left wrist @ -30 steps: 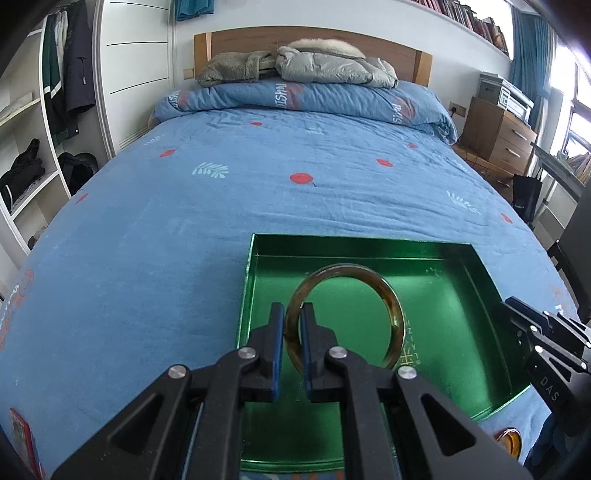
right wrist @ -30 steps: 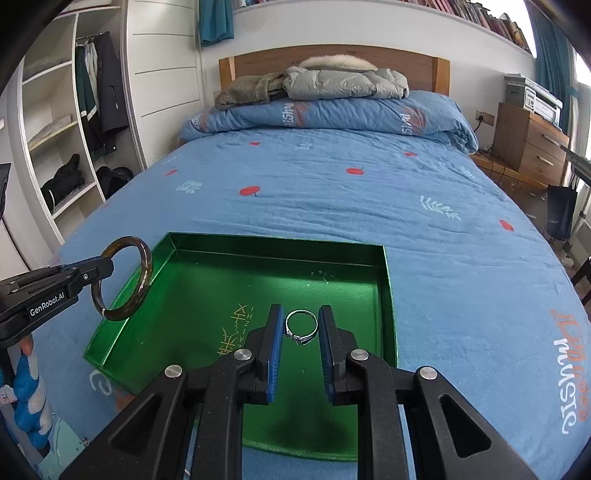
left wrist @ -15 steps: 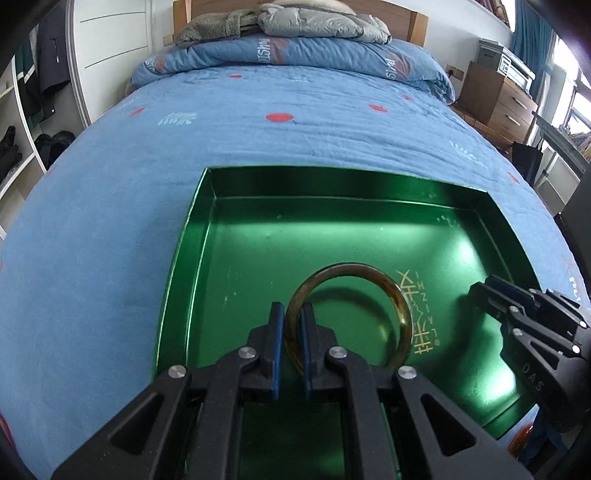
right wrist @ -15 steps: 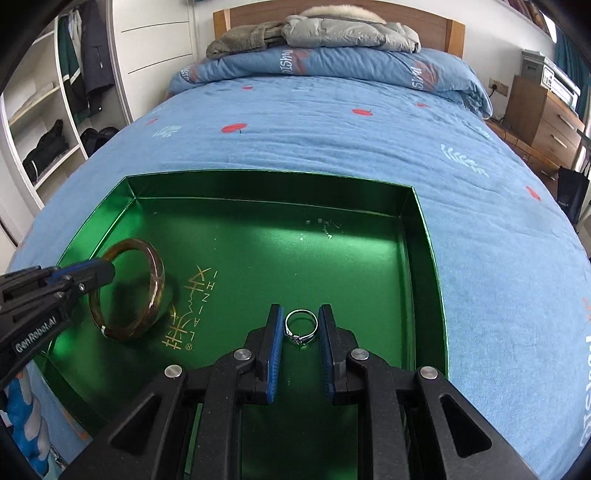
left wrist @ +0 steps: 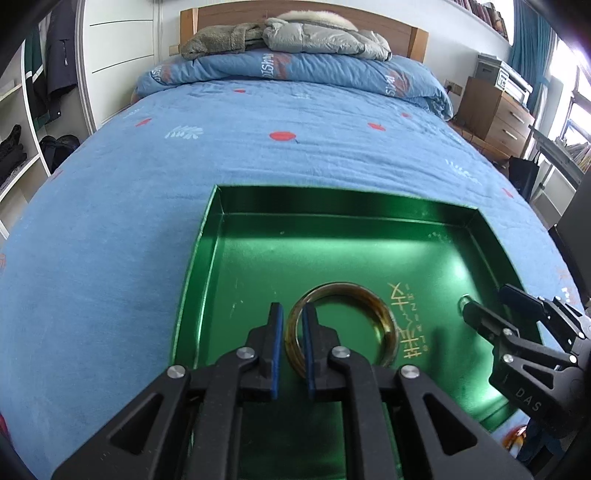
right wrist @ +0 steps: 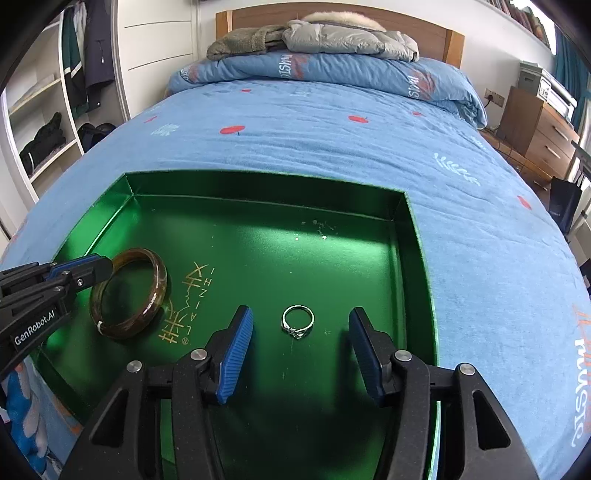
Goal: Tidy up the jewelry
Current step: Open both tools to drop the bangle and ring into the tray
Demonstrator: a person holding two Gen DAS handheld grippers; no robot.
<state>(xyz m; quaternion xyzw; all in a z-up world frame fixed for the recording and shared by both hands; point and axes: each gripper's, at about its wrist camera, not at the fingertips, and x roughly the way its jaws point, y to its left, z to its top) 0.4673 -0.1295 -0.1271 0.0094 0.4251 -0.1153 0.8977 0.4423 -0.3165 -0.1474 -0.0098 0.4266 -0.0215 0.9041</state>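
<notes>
Both tongs just opened; ring (right wrist: 297,322), bangle (right wrist: 129,293) now on tray (right wrist: 258,206).

A home bedroom: a blue-quilted bed (left wrist: 258,155), wooden headboard (left wrist: 402,33) and open wardrobe (left wrist: 26,110).

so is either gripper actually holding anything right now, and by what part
Right gripper: nothing; its jaws have just opened and the ring lies loose on the green tray. Left gripper: just easing open around the bangle's near rim.
</notes>
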